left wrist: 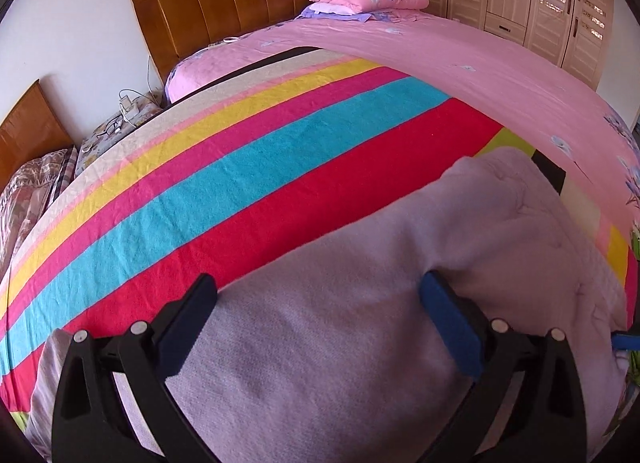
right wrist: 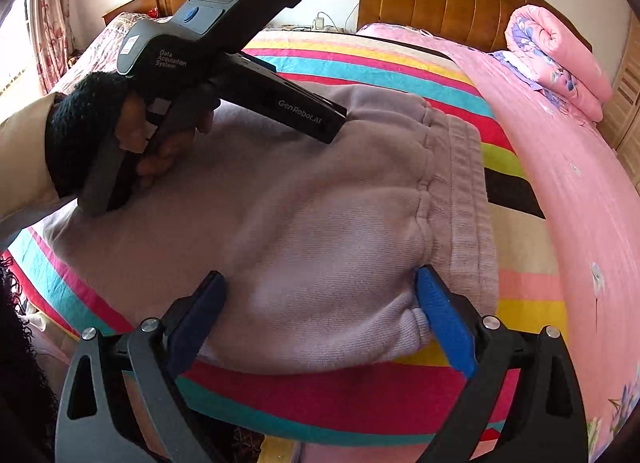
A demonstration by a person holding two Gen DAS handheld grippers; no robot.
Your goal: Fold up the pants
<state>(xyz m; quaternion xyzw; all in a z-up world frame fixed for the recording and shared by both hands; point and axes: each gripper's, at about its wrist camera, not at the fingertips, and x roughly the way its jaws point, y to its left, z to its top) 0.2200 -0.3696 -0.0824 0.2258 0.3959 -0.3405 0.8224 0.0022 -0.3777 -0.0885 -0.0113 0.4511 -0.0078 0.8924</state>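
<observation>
You have one pair of lilac pants folded on the striped blanket on the bed, and two tools over it: left tool and right tool, both wide open, gripping nothing.

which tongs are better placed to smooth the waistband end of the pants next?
Probably right. The right tongs hover open beside the waistband of the pants; the left tongs, also open, sit farther from it.
</observation>
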